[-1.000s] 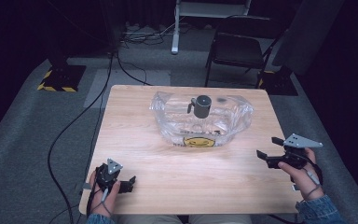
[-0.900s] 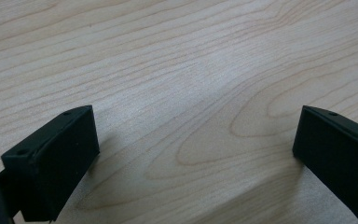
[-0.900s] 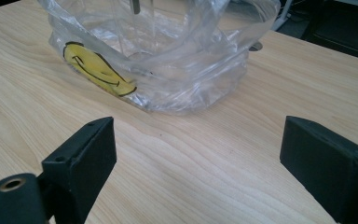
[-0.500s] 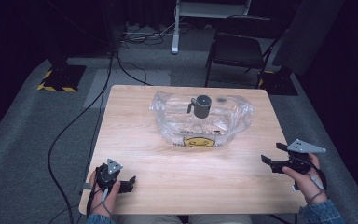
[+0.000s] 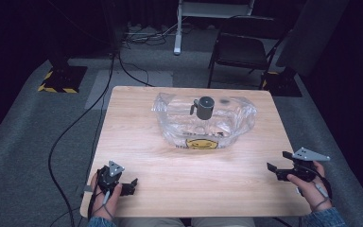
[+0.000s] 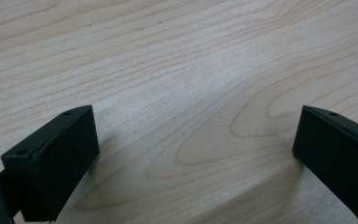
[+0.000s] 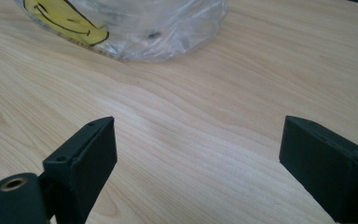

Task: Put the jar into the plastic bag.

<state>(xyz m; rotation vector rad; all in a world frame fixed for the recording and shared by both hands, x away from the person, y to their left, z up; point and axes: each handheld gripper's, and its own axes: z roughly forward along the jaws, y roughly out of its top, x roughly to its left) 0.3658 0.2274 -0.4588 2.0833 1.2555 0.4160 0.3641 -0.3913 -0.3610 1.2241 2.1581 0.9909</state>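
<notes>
One bag (image 5: 203, 124) — one cup (image 5: 204, 107) — two tools.

The tabletop (image 5: 137, 142) has one obstacle: a clear plastic bag (image 5: 205, 125) with a dark cylinder (image 5: 203, 108) standing upright in it, placed in the middle near the far edge, and it blocks a straight way along that edge. The whole near half is bare wood, so a gripper can pass freely from the near left corner to the near right corner, and free strips also run between the bag and the left and right edges. The left gripper (image 5: 126, 186) and the right gripper (image 5: 280, 163), both with jaws apart and nothing between them, are well apart from the bag.
</notes>
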